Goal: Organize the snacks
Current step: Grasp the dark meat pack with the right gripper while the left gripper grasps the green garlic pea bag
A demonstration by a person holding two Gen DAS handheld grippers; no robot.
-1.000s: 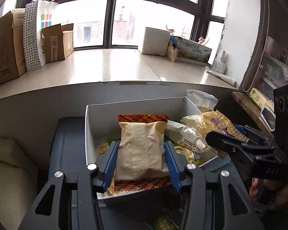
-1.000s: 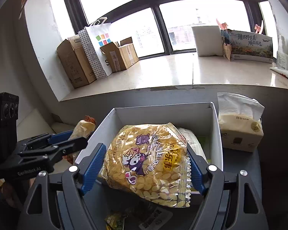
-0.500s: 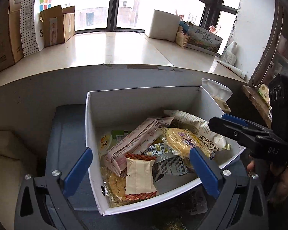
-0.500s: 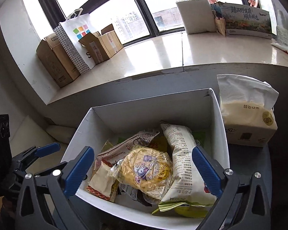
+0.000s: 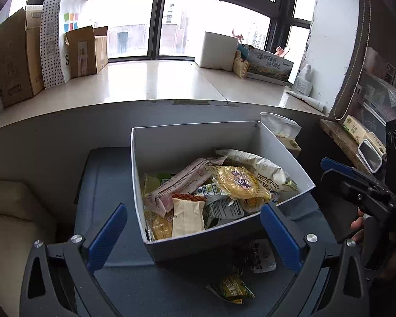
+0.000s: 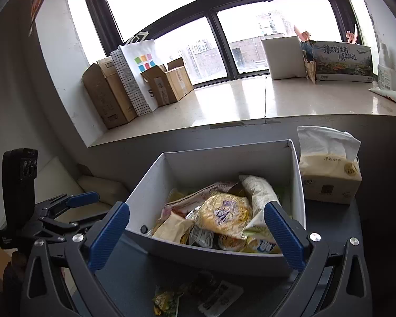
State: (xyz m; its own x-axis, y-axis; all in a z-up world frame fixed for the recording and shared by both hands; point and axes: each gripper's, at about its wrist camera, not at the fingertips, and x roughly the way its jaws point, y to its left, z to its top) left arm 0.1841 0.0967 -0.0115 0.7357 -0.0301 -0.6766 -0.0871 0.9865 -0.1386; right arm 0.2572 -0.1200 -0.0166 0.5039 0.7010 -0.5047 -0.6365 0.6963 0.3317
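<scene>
A white box [image 5: 187, 142] [image 6: 224, 166] on a dark table holds several snack packets. A cream packet with orange ends [image 5: 186, 218] [image 6: 171, 225] lies at its near left. A yellow puffed-snack bag [image 5: 239, 182] [image 6: 224, 215] lies on top in the middle. My left gripper [image 5: 194, 233] is open and empty, just short of the box's near wall. My right gripper [image 6: 196, 233] is open and empty at the near wall too. Two loose packets lie on the table before the box: a yellow-green one [image 5: 231, 289] [image 6: 166, 302] and a white one [image 5: 261, 256] [image 6: 220, 298].
A tissue pack [image 6: 330, 177] [image 5: 281, 129] stands right of the box. A stone window ledge [image 5: 145, 84] behind carries cardboard boxes [image 5: 15, 58] and a dotted paper bag [image 5: 55, 39]. A pale cushion [image 5: 10, 211] lies to the left. A wooden shelf [image 5: 340, 137] is at the right.
Both grippers let go: the cream packet and the yellow bag dropped into the box. Both grippers opened wide and drew back from the box.
</scene>
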